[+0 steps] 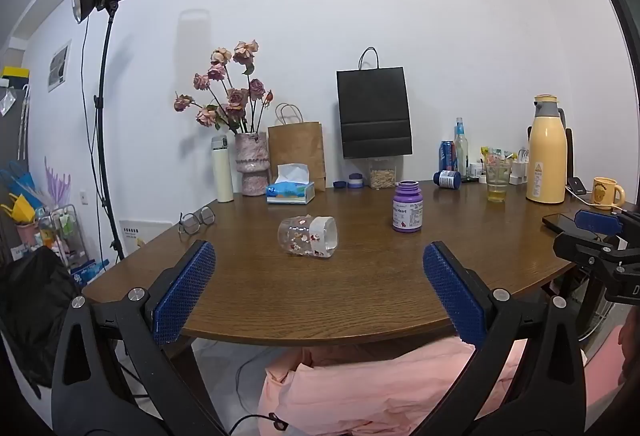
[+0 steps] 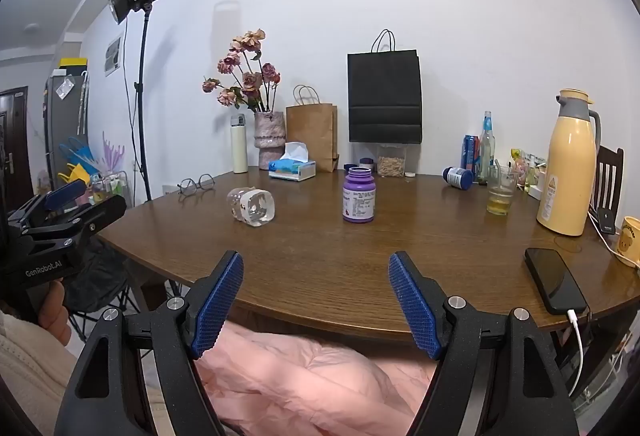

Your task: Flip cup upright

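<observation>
Glass cup (image 1: 308, 236) lies sideways — well beyond both open jaws.

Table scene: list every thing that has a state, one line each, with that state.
glass cup: lying on its side, mouth to the right
left gripper: open, empty
right gripper: open, empty
purple bottle: upright, capped
blue bottle: lying on its side
drinking glass: upright, some yellow liquid at the bottom
phone: face up, screen dark, cable plugged in
tissue box: open, tissue sticking out

Even bright indoor light, soft shadows, fisheye-warped dark corners
</observation>
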`<state>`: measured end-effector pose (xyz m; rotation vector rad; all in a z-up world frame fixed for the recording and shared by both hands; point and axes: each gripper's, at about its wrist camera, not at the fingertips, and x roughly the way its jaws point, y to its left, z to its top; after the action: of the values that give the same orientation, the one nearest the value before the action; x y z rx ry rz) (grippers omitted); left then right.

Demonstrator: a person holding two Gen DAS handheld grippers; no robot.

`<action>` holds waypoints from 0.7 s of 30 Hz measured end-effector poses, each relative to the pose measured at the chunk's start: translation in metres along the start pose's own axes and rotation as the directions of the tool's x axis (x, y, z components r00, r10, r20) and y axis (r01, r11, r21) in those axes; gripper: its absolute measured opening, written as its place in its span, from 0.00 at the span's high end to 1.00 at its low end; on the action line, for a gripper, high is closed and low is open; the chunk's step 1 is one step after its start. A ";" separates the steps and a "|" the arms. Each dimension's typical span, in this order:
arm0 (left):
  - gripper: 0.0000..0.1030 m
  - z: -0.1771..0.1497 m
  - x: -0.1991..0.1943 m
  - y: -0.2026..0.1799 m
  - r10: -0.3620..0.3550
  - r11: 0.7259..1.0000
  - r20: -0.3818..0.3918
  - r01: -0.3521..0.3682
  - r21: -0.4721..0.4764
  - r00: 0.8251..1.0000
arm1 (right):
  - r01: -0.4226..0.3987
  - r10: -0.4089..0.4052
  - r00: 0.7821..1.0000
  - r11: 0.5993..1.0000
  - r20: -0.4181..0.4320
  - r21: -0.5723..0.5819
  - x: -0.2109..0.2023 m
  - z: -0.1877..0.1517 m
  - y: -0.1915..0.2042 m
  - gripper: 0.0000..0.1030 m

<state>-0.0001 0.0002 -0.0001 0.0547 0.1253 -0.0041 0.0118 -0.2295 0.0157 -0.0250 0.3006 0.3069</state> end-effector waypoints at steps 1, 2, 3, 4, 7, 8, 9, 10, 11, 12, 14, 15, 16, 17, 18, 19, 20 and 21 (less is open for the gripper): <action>0.00 0.000 0.000 0.000 0.000 1.000 0.001 0.000 0.000 1.000 | 0.001 -0.001 1.000 1.000 0.004 -0.001 0.000 0.000 0.000 0.22; 0.00 0.000 0.000 0.000 0.000 1.000 -0.004 0.000 0.003 1.000 | 0.001 -0.001 1.000 1.000 0.003 -0.001 0.000 0.000 0.000 0.22; 0.00 0.000 0.000 0.000 0.000 1.000 -0.005 0.000 0.004 1.000 | 0.001 -0.001 1.000 1.000 0.004 -0.001 0.000 0.000 0.000 0.22; 0.00 0.000 0.000 0.000 0.000 1.000 -0.005 0.000 0.004 1.000 | 0.001 -0.001 1.000 1.000 0.005 -0.001 0.000 0.000 0.000 0.22; 0.00 0.000 0.001 0.000 0.000 1.000 -0.004 0.000 0.004 1.000 | 0.002 -0.002 1.000 1.000 0.007 -0.003 -0.001 0.000 0.001 0.22; 0.00 0.000 0.001 0.000 -0.001 1.000 -0.004 0.001 0.003 1.000 | 0.002 -0.002 1.000 1.000 0.005 -0.002 0.000 0.000 0.000 0.22; 0.00 0.000 0.001 0.000 -0.002 1.000 -0.004 0.002 0.003 1.000 | 0.001 -0.001 1.000 1.000 0.003 -0.001 0.001 0.000 0.000 0.22; 0.00 0.000 0.000 0.000 -0.001 1.000 -0.002 0.001 0.005 1.000 | 0.001 -0.001 1.000 1.000 0.003 -0.001 0.002 -0.001 0.000 0.22; 0.00 0.000 0.000 0.000 -0.001 1.000 -0.002 0.001 0.005 1.000 | 0.002 -0.002 1.000 1.000 0.004 -0.002 0.003 -0.001 0.000 0.22; 0.00 0.000 0.000 0.000 -0.001 1.000 -0.002 0.001 0.005 1.000 | 0.001 -0.001 1.000 1.000 0.008 -0.005 -0.001 -0.001 -0.001 0.22; 0.00 0.000 0.000 0.000 0.001 1.000 -0.001 -0.001 0.006 1.000 | 0.001 -0.001 1.000 1.000 0.007 -0.005 0.000 -0.001 -0.002 0.22; 0.00 0.000 0.000 0.000 0.002 1.000 -0.001 -0.002 0.006 1.000 | 0.002 -0.002 1.000 1.000 0.008 -0.005 0.000 -0.001 -0.001 0.22; 0.00 0.000 0.000 0.000 0.002 1.000 0.000 -0.002 0.006 1.000 | 0.000 0.000 1.000 1.000 0.009 -0.005 0.000 -0.001 0.000 0.22; 0.00 0.000 0.000 0.000 0.002 1.000 0.000 -0.002 0.006 1.000 | 0.000 0.000 1.000 1.000 0.008 -0.005 0.000 -0.001 0.000 0.22; 0.00 0.000 0.000 0.000 0.002 1.000 0.000 -0.002 0.006 1.000 | 0.001 -0.001 1.000 1.000 0.008 -0.006 0.000 -0.001 0.001 0.22; 0.00 0.000 0.000 0.000 0.003 1.000 0.001 -0.003 0.007 1.000 | 0.001 -0.001 1.000 1.000 0.008 -0.006 0.000 0.000 0.002 0.22; 0.00 0.000 0.000 0.000 0.002 1.000 0.001 -0.002 0.007 1.000 | 0.001 -0.001 1.000 1.000 0.009 -0.006 -0.001 0.000 0.002 0.22; 0.00 0.000 0.000 0.000 0.001 1.000 0.001 -0.001 0.007 1.000 | 0.001 -0.001 1.000 1.000 0.009 -0.007 0.000 -0.001 0.002 0.22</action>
<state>0.0002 0.0002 0.0000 0.0618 0.1247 -0.0031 0.0107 -0.2277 0.0151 -0.0303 0.2909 0.3068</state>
